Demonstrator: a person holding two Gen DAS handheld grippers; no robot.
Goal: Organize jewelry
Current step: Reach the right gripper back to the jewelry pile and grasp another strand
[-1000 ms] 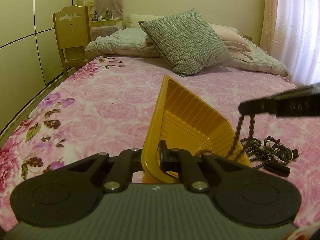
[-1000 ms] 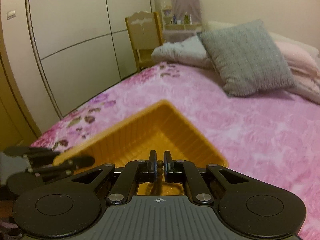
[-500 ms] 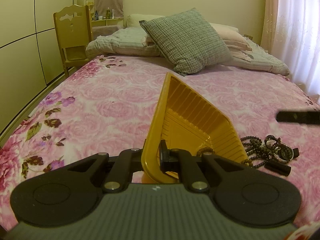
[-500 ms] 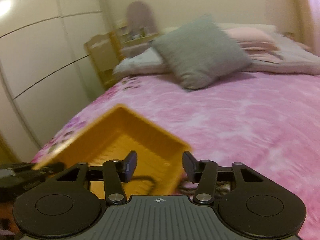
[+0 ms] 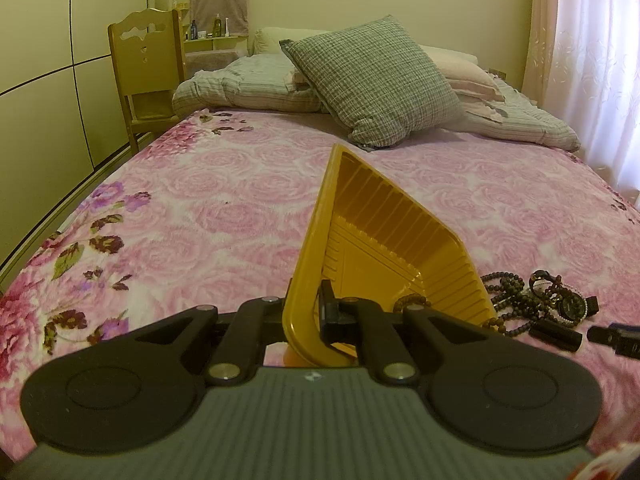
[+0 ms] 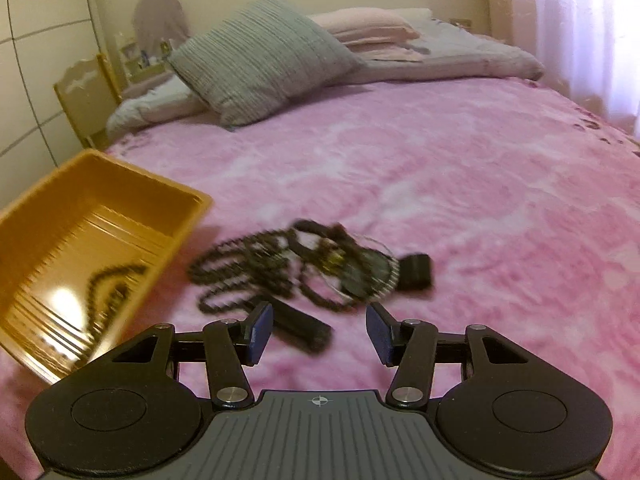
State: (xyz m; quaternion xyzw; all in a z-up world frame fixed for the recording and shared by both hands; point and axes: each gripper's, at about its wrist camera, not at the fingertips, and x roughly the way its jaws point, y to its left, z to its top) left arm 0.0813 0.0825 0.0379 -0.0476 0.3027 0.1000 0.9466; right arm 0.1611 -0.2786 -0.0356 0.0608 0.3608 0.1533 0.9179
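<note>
Right wrist view: step in hand, I judge, is fetching next piece for tray (image 6: pixel 92 240). One yellow tray, tilted, my left gripper (image 5: pixel 316 312) pinching its near rim. One bead string (image 6: pixel 108 284) already inside tray. One tangled heap of jewelry (image 6: pixel 296 268) on bedspread just right of tray: bead strands, watch (image 5: pixel 568 303), count unclear. One dark case (image 6: pixel 416 272) beyond heap, away from tray. My right gripper (image 6: pixel 318 330) spread, empty, hovering short of heap. Next: lower onto single strand, close, carry left into tray.

a home bedroom. a bed (image 5: pixel 248 184) with a pink rose-patterned blanket carries a checked cushion (image 5: pixel 372 80) and pillows (image 5: pixel 248 84). a wooden chair (image 5: pixel 146 72), wardrobe doors (image 5: pixel 48 92) and curtains (image 5: pixel 588 60) surround it.
</note>
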